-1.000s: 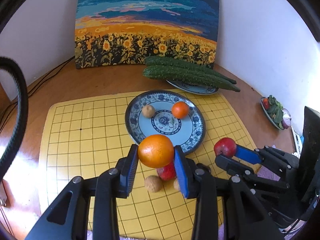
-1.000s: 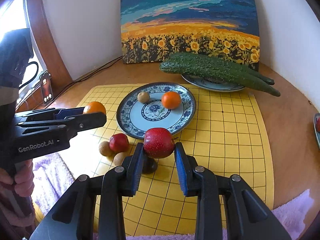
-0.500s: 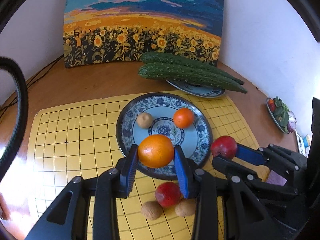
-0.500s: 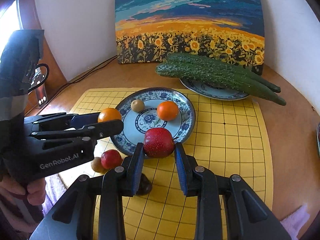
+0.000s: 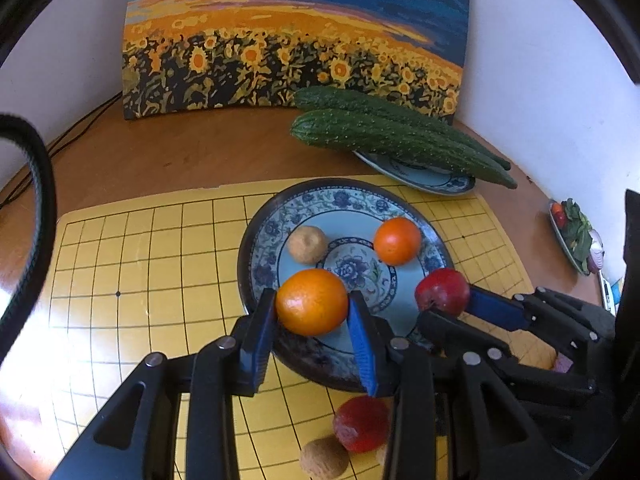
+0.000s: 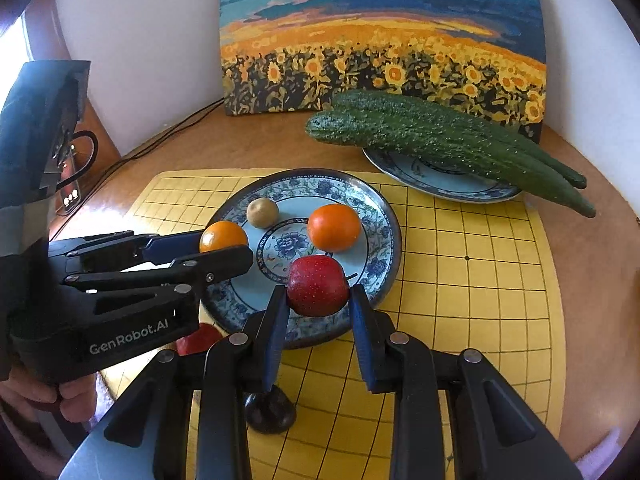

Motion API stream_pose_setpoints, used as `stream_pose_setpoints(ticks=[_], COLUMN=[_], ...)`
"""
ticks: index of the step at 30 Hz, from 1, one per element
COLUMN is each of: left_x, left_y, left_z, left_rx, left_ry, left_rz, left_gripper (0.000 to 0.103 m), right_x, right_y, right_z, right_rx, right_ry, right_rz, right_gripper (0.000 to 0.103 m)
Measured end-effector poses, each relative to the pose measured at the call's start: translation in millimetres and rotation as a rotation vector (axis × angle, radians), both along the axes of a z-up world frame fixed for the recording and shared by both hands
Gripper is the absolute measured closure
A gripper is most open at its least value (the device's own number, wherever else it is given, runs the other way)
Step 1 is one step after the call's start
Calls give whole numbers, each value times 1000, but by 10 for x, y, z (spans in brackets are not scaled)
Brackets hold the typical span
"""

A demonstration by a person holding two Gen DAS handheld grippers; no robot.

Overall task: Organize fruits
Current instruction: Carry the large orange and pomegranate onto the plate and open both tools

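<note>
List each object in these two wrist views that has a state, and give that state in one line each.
left gripper: shut on an orange, over the plate's near rim
right gripper: shut on a red apple, over the plate
patterned plate: holds a second orange and a small brown fruit
far plate: carries two cucumbers
red fruit: loose on the mat

We see bright daylight from the left, fisheye bending and dark vignetting at edges, soft blur low down.
</note>
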State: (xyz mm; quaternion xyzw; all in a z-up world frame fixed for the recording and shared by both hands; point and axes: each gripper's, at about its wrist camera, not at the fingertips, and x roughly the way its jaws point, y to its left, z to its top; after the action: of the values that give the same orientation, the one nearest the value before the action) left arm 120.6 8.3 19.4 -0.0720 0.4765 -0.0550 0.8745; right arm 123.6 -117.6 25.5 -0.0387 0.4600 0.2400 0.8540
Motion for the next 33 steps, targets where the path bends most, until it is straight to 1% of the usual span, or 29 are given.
stream_pose_setpoints(ticks=[8, 17, 27, 33], left_x=[101, 148, 107, 110], left_y=[-12, -40, -45, -49], left_z=[-30, -40, -25, -26], left_rx=[2, 17, 27, 29], left_ry=[-9, -33, -56, -48], left_rz=[1, -7, -6, -4], left_gripper=[66, 66, 66, 66], right_x=[113, 175, 172, 163], right_y=[24, 18, 1, -14], right_z=[-66, -98, -122, -128], right_rx=[-8, 10, 33, 50], right_ry=[-7, -17, -29, -26], right_rz=[-10, -13, -11, -6], right_gripper=[71, 71, 71, 71])
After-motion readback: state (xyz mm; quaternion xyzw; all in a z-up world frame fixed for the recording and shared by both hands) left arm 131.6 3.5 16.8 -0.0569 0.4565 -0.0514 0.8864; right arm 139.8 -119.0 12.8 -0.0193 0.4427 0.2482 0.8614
